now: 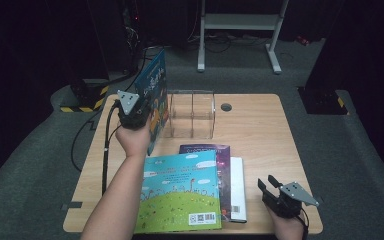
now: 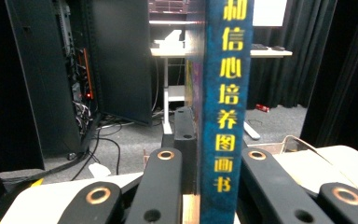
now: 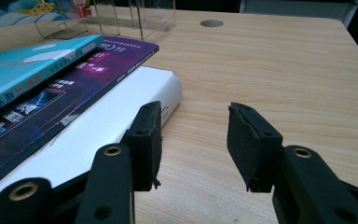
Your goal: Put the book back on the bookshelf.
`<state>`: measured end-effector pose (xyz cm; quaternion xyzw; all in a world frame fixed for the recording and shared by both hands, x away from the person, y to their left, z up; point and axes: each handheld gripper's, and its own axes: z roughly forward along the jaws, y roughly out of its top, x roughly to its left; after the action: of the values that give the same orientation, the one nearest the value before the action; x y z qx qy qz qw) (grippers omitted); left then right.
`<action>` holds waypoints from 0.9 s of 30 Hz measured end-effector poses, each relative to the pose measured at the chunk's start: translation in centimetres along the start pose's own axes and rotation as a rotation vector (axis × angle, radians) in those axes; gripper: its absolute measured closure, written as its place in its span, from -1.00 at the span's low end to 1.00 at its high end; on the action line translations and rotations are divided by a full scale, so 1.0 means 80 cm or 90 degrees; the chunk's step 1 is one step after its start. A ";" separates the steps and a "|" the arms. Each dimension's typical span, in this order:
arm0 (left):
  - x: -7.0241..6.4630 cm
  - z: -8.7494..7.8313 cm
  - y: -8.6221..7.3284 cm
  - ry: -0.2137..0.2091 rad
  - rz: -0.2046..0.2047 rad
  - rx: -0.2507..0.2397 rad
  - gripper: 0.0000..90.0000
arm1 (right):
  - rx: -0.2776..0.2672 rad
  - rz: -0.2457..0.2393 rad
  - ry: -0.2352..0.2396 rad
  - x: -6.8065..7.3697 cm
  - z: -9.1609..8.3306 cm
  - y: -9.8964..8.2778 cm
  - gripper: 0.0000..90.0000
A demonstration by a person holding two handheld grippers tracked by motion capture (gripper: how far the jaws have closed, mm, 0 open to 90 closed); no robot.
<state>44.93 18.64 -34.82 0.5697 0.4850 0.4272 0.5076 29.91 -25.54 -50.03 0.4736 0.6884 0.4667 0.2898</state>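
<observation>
The left hand-held gripper (image 1: 142, 107) clamps a blue book (image 1: 153, 85) upright (beside the clear rack (image 1: 192, 114)); the right hand-held gripper (image 1: 267, 185) rests part-open, empty.

Both grippers, left (image 1: 139, 111) and right (image 1: 269, 187), are black with brass rings, a grey three-cornered plate and a black cable.

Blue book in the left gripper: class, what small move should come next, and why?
Probably carry the blue book a little to the right and lower it into the nearest slot of the clear rack. The left gripper is shut on its spine and holds it upright, just left of the rack, whose slots look empty. The right gripper is open, beside the stack of books.
</observation>
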 end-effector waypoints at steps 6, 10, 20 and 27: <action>0.001 0.006 -0.009 0.000 -0.010 -0.010 0.85 | 0.002 0.000 -0.004 -0.002 -0.001 -0.001 0.22; 0.002 0.011 -0.013 0.008 -0.009 -0.009 0.85 | -0.001 0.008 -0.003 -0.002 -0.002 0.000 0.22; -0.003 0.019 -0.023 0.009 -0.011 -0.031 0.85 | 0.000 0.003 -0.001 -0.002 -0.002 0.001 0.22; -0.006 0.023 -0.030 0.010 -0.016 -0.037 0.85 | -0.004 0.011 -0.003 -0.003 -0.004 0.001 0.22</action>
<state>46.34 17.89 -37.39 0.5450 0.4836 0.4392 0.5255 29.79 -25.82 -49.82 0.4801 0.6821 0.4700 0.2888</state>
